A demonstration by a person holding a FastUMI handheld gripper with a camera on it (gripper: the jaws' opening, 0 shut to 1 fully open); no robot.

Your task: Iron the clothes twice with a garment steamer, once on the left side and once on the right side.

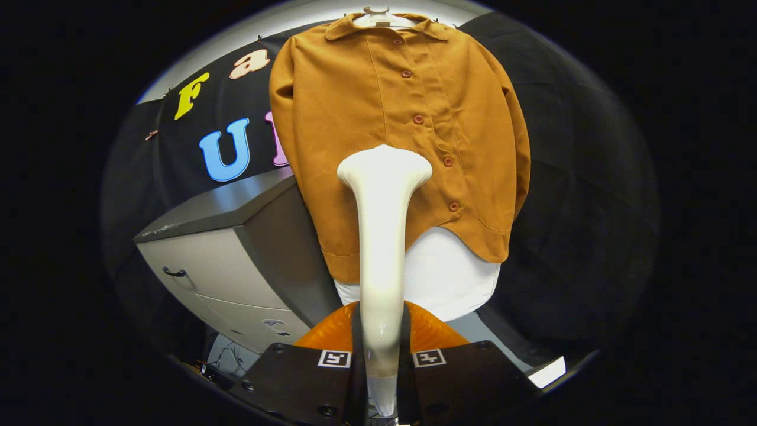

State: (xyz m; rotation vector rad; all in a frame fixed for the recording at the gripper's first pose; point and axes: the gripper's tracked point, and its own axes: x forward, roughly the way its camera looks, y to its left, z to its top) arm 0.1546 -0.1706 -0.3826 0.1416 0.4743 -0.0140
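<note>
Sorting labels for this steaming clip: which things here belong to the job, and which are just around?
Job: garment steamer, clamped between the gripper fingers; orange shirt on its hanger, just beyond the steamer head.

Just around: grey drawer cabinet beside the shirt; white board behind the shirt's hem.

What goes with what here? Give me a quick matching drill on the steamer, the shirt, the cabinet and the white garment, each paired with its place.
1 steamer
2 shirt
3 cabinet
4 white garment

a hangs from a hanger on the wall
b clamped between the fingers of the gripper
c shows below the shirt's hem
d stands beside the shirt, with drawers

Pairs: 1-b, 2-a, 3-d, 4-c
</note>
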